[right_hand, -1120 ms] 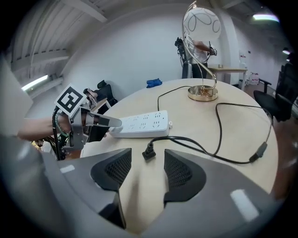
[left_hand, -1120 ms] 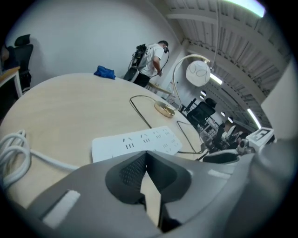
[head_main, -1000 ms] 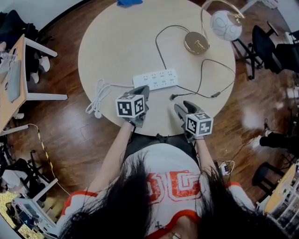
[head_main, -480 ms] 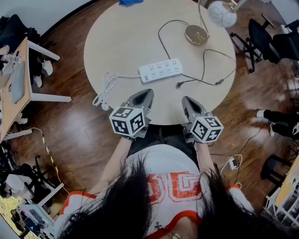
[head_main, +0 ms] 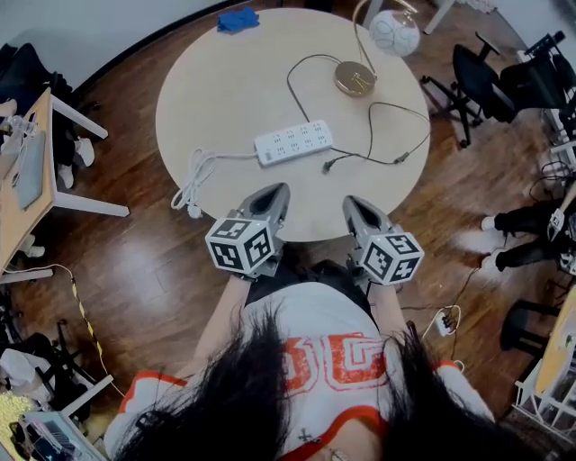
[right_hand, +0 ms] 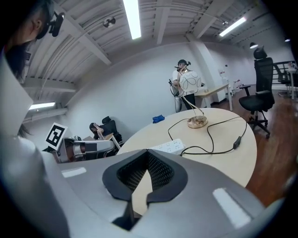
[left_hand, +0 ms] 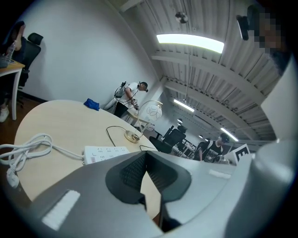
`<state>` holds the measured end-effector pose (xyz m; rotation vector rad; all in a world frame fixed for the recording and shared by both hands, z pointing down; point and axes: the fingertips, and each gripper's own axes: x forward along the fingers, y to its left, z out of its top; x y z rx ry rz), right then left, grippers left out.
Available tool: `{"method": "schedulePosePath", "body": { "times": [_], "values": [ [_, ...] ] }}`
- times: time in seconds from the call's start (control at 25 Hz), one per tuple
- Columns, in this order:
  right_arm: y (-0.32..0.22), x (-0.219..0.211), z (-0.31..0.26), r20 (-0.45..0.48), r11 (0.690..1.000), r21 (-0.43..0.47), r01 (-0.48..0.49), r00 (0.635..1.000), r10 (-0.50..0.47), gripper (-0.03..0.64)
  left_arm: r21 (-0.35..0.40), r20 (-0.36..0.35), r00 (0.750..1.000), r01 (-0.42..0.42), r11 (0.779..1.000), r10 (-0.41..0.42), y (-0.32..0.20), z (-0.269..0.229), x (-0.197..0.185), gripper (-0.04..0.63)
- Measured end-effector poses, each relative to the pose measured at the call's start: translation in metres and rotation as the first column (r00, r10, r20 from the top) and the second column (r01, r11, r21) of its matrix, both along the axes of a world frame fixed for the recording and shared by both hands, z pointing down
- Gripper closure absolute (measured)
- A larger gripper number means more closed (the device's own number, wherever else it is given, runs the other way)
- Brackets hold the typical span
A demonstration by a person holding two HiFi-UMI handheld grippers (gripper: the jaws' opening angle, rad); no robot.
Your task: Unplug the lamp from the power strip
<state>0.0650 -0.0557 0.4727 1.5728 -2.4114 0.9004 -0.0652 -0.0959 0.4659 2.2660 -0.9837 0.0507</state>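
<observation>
Apparently the main step is finished: the plug (head_main: pixel 329 166) of the lamp (head_main: pixel 355 77) lies free on the desk (head_main: pixel 225 81), just beside the power strip (head_main: pixel 293 143) and touching no socket. From the plug the lamp cord (head_main: pixel 401 158) runs out in a loop toward the right rim of the desk. The lamp stands at the far side with its round white shade hanging past the edge.

The left hand-held gripper (head_main: pixel 275 194) and the right hand-held gripper (head_main: pixel 353 204) are both at the near edge of the desk, well apart from the strip. In each gripper view the two jaws are pressed together with nothing between them, so neither one holds anything.

I think what remains is only to finish cleanly. Both tools should be kept low and away from the cord, so that the loose plug is not dragged and the thin lamp stem is not pulled over. If one wants to be sure, a look along the sockets of the strip would be enough.

Around these things, the strip's own white cable (head_main: pixel 192 183) lies coiled at the left rim, and a blue cloth (head_main: pixel 238 20) sits at the far edge. A black office chair (head_main: pixel 472 76) stands close to the right of the desk. Nothing blocks the way between the tools and the strip.
</observation>
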Motion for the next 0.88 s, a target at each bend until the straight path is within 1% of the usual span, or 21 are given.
{"method": "schedulePosePath", "body": {
  "times": [0.12,0.28,0.4,0.56,0.72,0.88],
  "values": [
    [0.006,0.004,-0.004,-0.004,0.999,0.017,0.03,1.0,-0.03,0.617,0.032,-0.018,1.0,0.017,0.999,-0.016,0.004,-0.012,0.01,0.595],
    [0.029,0.003,-0.006,-0.006,0.998,0.011,0.065,0.998,-0.065,0.617,0.051,-0.034,0.999,0.034,0.998,-0.032,0.023,-0.025,0.017,0.595],
    [0.053,0.012,-0.006,-0.004,0.997,0.005,0.072,0.997,-0.072,0.617,0.047,-0.028,0.999,0.038,0.998,-0.037,0.049,-0.03,0.027,0.595],
    [0.084,0.022,-0.001,0.028,0.997,-0.007,0.078,0.997,-0.077,0.617,0.028,-0.007,0.999,0.036,0.999,-0.036,0.091,-0.027,0.036,0.595],
    [0.113,0.015,0.01,0.056,0.993,-0.019,0.116,0.992,-0.115,0.617,-0.001,-0.004,0.998,0.07,0.998,-0.07,0.124,-0.017,0.031,0.595],
    [0.133,0.013,0.016,0.069,0.99,-0.02,0.138,0.988,-0.136,0.617,0.0,0.003,0.995,0.096,0.995,-0.096,0.14,-0.014,0.024,0.595]
  ]
}}
